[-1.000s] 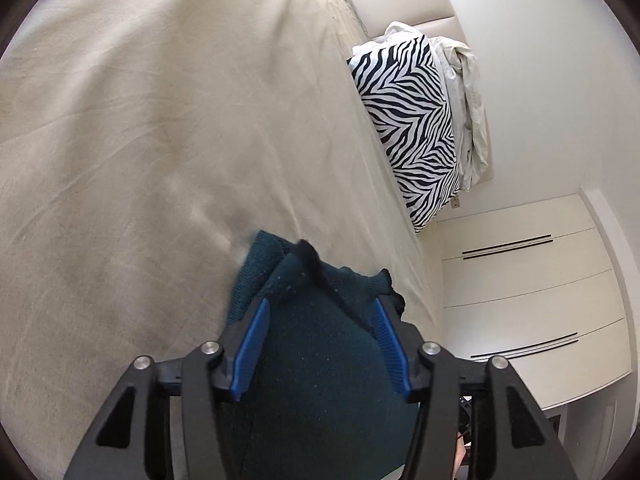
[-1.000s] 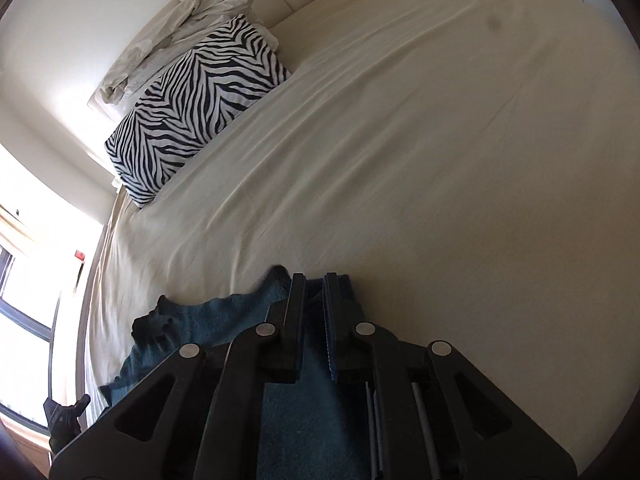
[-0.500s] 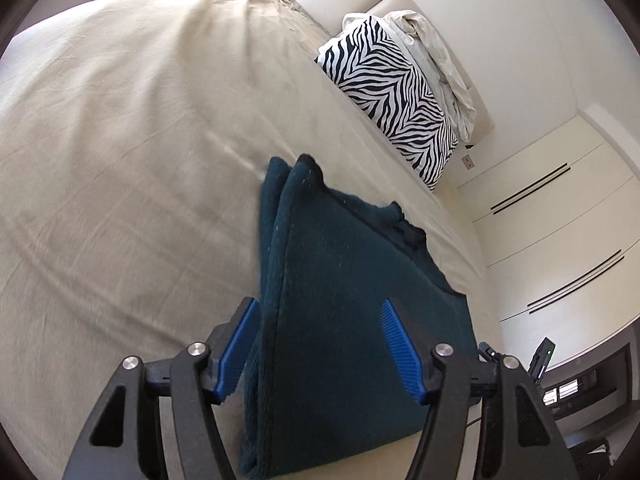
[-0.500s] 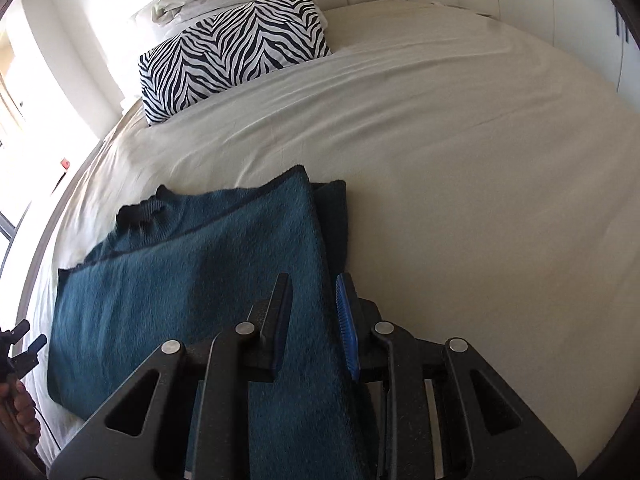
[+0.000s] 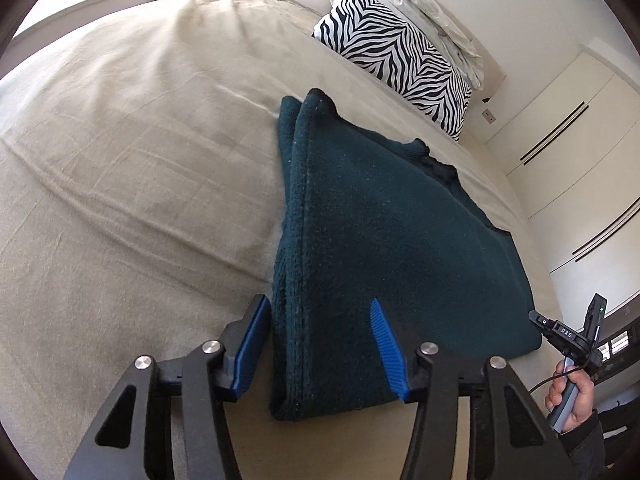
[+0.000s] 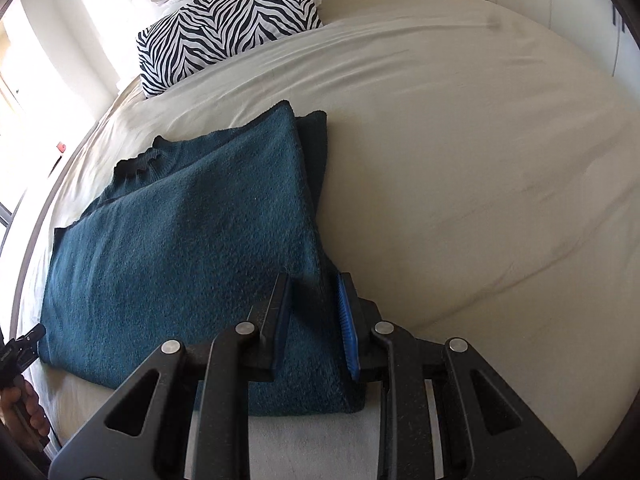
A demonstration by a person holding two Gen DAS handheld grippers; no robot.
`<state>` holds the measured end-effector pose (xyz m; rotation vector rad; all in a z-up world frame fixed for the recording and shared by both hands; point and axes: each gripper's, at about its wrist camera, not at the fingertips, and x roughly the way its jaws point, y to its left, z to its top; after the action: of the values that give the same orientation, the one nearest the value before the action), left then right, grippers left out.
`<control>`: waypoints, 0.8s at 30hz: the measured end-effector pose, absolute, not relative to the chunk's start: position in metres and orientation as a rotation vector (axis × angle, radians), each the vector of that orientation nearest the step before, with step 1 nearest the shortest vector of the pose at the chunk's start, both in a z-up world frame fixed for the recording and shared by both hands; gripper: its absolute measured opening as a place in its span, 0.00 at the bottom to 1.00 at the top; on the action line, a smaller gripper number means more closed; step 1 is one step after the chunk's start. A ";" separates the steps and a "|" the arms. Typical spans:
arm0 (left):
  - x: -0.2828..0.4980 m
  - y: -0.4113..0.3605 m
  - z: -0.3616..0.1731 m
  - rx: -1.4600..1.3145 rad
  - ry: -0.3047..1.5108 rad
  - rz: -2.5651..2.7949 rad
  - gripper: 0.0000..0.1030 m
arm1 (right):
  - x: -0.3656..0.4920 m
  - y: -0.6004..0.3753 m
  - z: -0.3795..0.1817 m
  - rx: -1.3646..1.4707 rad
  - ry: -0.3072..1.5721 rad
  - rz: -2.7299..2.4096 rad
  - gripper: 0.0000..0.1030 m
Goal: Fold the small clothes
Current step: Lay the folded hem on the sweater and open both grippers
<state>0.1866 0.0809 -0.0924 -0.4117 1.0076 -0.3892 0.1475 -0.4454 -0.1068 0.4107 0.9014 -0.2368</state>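
With the left gripper (image 5: pixel 318 344) spread wide and the right gripper (image 6: pixel 314 320) part-open, neither clamped, the folded teal sweater (image 5: pixel 384 232) is unheld on the bed sheet (image 5: pixel 120 160); stacked edges may be dragged askew if snagged.

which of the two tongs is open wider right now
The left tongs: their blue pads stand far apart, straddling the near folded edge of the teal sweater. The right tongs show a much narrower gap over the sweater's edge.
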 end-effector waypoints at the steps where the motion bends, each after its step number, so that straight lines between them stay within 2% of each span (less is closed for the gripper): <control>1: 0.188 0.081 -0.093 -0.413 1.011 -0.387 0.51 | 0.145 -0.445 -0.106 0.407 0.898 -0.241 0.21; 5: 0.189 0.079 -0.095 -0.374 1.023 -0.377 0.46 | 0.135 -0.446 -0.104 0.406 0.899 -0.270 0.07; 9: 0.189 0.074 -0.094 -0.330 1.028 -0.369 0.44 | 0.128 -0.446 -0.106 0.407 0.916 -0.279 0.05; 17: 0.190 0.062 -0.092 -0.227 1.041 -0.337 0.42 | 0.131 -0.461 -0.119 0.492 0.950 -0.250 0.06; 19: 0.187 0.058 -0.089 -0.197 1.038 -0.319 0.42 | 0.130 -0.463 -0.113 0.504 0.947 -0.263 0.08; 21: 0.186 0.055 -0.088 -0.169 1.032 -0.308 0.43 | 0.126 -0.462 -0.103 0.497 0.928 -0.310 0.17; 24: 0.185 0.050 -0.090 -0.137 1.029 -0.293 0.43 | 0.123 -0.456 -0.084 0.493 0.862 -0.374 0.17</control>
<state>0.1850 0.0505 -0.0896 -0.1374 1.0293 -0.2927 0.1231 -0.4555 -0.0836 0.4928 0.8623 -0.3744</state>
